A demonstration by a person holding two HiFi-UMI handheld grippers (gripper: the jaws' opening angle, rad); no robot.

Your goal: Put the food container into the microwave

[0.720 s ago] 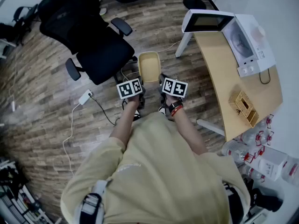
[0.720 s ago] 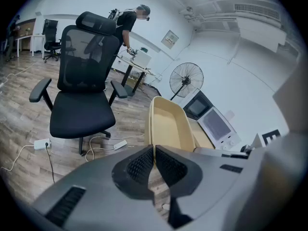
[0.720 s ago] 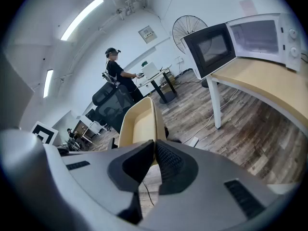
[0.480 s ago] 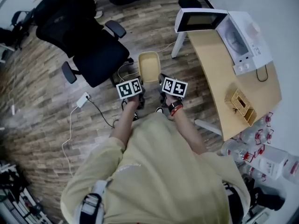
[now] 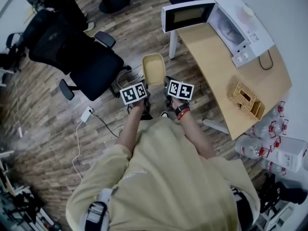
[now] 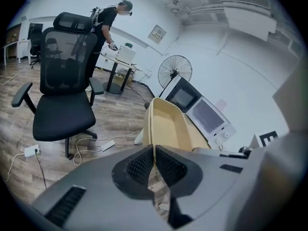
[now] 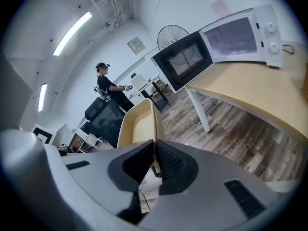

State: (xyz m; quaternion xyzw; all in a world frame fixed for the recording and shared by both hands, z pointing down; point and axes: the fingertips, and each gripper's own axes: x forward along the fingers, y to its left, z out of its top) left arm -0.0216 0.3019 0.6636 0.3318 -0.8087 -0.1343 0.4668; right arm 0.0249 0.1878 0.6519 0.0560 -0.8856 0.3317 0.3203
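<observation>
Over the wood floor in the head view, the cream rectangular plastic food container hangs short of the open white microwave, the left gripper view shows my left gripper pinching one wall, the right gripper view my right gripper pinching the opposite, so I'd carry it level.
</observation>
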